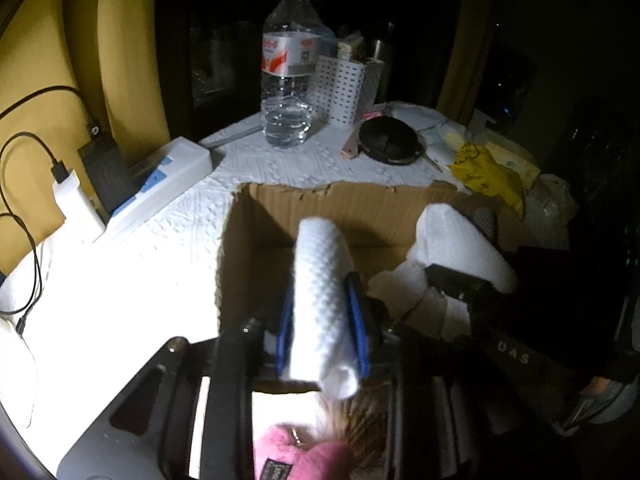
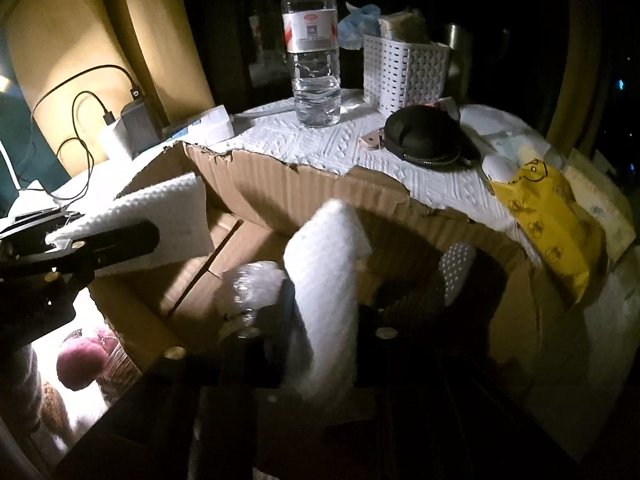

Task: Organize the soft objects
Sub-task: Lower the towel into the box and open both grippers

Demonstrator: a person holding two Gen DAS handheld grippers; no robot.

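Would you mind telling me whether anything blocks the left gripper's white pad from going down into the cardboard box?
Nothing visible does: the white pad in the left gripper hangs over the open cardboard box.

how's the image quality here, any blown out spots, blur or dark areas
Left wrist view: tablecloth blown out at left, right side nearly black, pink plush blurred, edges bent by fisheye. Right wrist view: dim overall, white roll in the fingers smeared, glare patch bottom left, bottle sharp.

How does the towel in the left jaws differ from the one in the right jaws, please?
The left towel shows a neat dimpled weave; the right towel looks fuzzier and blurred. The left towel is brightly lit; the right towel sits in dimmer light. Both are white, clamped, and poised over the box.
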